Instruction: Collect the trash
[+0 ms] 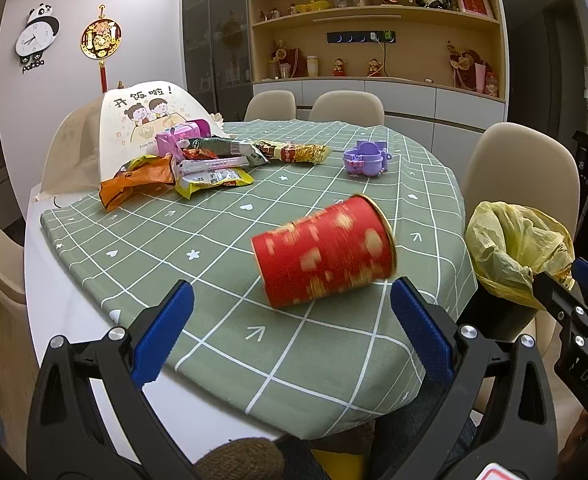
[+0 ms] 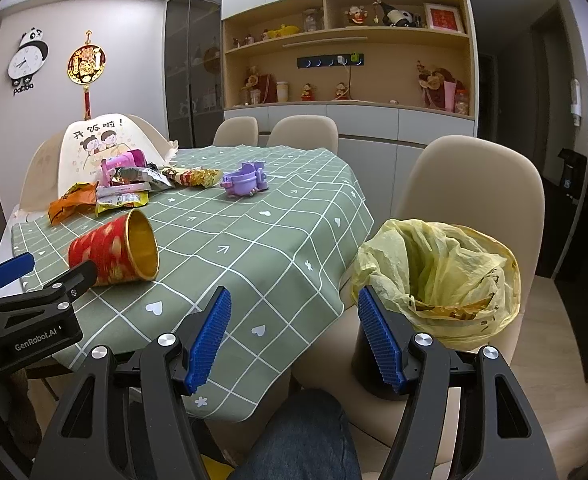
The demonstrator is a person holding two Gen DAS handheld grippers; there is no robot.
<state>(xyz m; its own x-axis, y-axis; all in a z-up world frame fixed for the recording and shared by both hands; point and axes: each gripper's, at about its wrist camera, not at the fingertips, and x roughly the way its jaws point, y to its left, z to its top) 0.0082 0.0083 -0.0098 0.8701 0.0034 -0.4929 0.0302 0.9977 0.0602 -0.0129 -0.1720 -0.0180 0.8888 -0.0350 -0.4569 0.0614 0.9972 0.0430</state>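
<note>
Two grippers in frame, both with fingers spread apart and nothing between the pads. Left gripper (image 1: 292, 330) is low over the near edge of the round table (image 1: 66, 320), which carries a green checked tablecloth (image 1: 198, 236).

Red paper cup (image 1: 323, 250) lies on its side on the cloth, just ahead of the left gripper and slightly toward its right finger. Not clamped; whether the right blue pad touches it cannot be told. Cup image is blurred in the left wrist view. From the right wrist view the same cup (image 2: 112, 250) shows a gold inner wall, its open mouth turned toward the right gripper's side.

Wrapper pile (image 1: 182, 168) sits well ahead and left of the left gripper, at the far side of the cloth: orange, yellow, green and gold snack packets with a pink box among them. Purple plastic toy (image 1: 365, 158) stands far ahead, apart from the pile.

Right gripper (image 2: 294, 338) is off the table edge, above a person's denim-clad leg (image 2: 305, 436). Trash bin with yellow bag liner (image 2: 441, 276) stands just ahead and right of it, on a beige chair (image 2: 473, 184); some wrapper trash is visible inside the bag.
</note>
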